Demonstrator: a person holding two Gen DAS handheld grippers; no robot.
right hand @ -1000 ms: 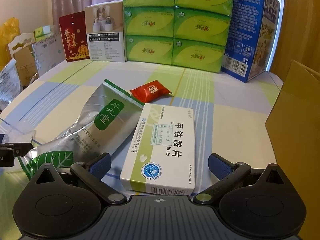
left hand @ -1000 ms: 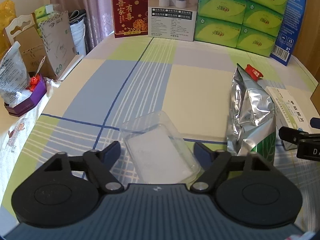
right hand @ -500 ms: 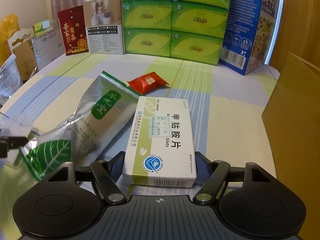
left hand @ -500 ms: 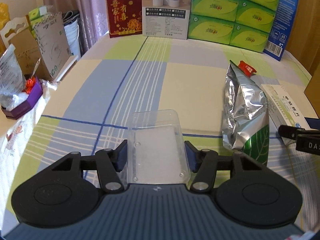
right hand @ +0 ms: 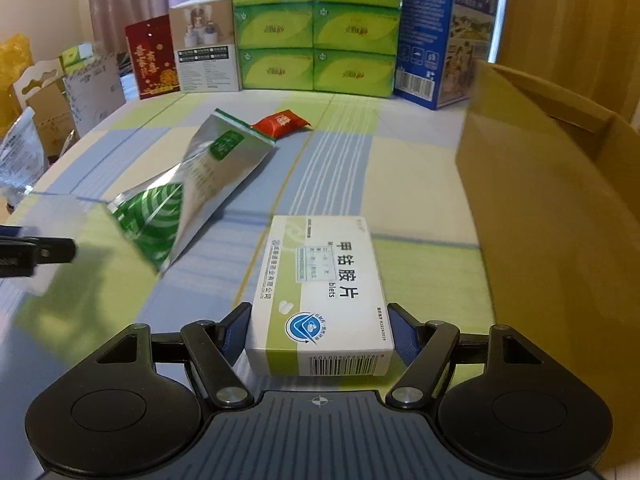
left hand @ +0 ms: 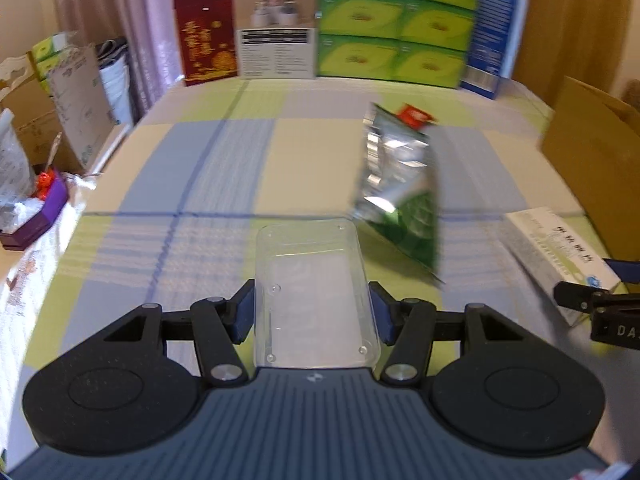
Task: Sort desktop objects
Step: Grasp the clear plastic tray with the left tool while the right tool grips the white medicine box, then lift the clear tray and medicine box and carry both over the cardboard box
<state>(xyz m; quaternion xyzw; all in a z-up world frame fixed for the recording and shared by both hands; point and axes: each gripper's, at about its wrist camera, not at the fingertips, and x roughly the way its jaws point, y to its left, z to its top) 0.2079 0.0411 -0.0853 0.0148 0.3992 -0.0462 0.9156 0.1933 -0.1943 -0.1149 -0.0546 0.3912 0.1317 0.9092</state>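
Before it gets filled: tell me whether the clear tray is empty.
Empty: the checked cloth shows straight through the clear tray; nothing lies inside.

Medicine box (right hand: 320,292): "甲钴胺片", "blets" (partial); right hand-held gripper (left hand: 618,330): "DA".

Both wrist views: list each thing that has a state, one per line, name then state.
left gripper: shut on the clear plastic tray
clear plastic tray: empty, held
right gripper: shut on the medicine box
medicine box: closed, held
foil pouch: lying flat, top sealed
red sachet: sealed, lying beyond the pouch
cardboard box: open at the top
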